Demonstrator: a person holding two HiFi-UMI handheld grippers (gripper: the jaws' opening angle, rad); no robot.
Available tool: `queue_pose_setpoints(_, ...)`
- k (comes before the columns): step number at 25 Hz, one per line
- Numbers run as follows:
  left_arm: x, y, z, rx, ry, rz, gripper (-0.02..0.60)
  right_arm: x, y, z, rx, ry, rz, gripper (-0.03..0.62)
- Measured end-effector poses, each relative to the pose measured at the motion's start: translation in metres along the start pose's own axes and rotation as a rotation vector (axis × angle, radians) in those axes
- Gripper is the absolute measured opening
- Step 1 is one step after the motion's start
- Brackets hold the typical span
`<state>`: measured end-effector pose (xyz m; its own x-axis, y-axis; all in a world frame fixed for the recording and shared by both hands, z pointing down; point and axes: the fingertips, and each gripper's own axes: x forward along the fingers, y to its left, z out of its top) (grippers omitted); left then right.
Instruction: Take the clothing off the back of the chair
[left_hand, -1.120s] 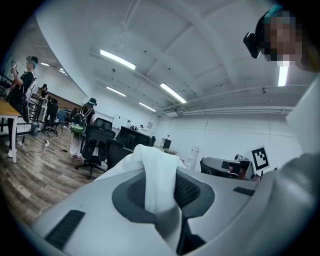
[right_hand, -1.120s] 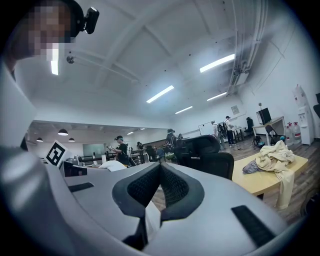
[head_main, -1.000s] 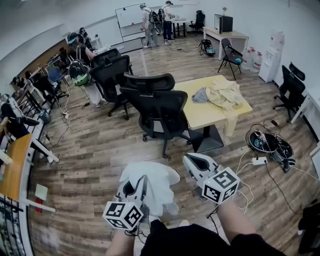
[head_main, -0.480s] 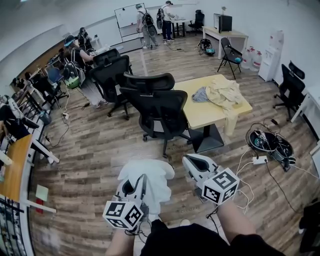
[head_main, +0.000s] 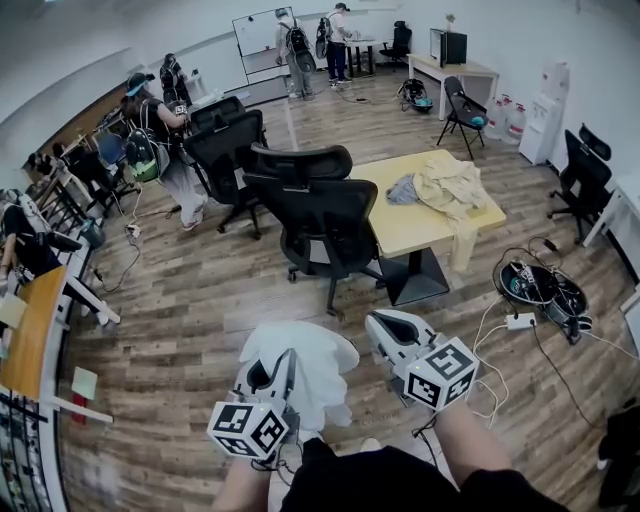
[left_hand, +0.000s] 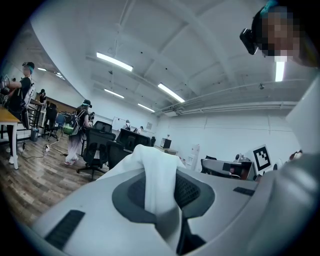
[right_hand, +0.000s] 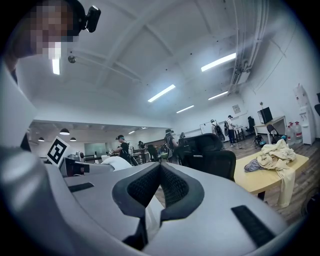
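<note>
A white garment (head_main: 305, 360) hangs low in front of me, bunched between the jaws of my left gripper (head_main: 286, 360). In the left gripper view the white cloth (left_hand: 157, 182) runs up from between the dark pads (left_hand: 131, 192) and folds over past the tips, so the left gripper (left_hand: 160, 167) is shut on it. My right gripper (head_main: 380, 323) sits just to the right of the garment, apart from it. In the right gripper view that gripper (right_hand: 160, 169) has its pads (right_hand: 175, 187) meeting at the tips with nothing between them. Two black office chairs (head_main: 322, 225) stand ahead, their backs bare.
A yellow table (head_main: 400, 235) behind the chairs carries a beige and grey heap of clothes (head_main: 445, 185). More black chairs (head_main: 225, 140) and several people stand at the back and left. Cables and gear (head_main: 540, 285) lie on the wood floor at right.
Both grippers have kept their places. The hanging white garment has only shifted its folds slightly. A person with a backpack at the far left has walked a little to the right.
</note>
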<state>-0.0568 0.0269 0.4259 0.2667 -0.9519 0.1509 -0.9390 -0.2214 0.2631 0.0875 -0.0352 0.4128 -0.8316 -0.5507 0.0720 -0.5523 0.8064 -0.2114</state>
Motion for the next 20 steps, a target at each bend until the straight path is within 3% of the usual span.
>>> queue_pose_setpoints(20,-0.020,0.006,0.003,0.008,-0.015,0.027,0.086,0.001,0.018,-0.005,-0.011,0.001,0.022,0.012)
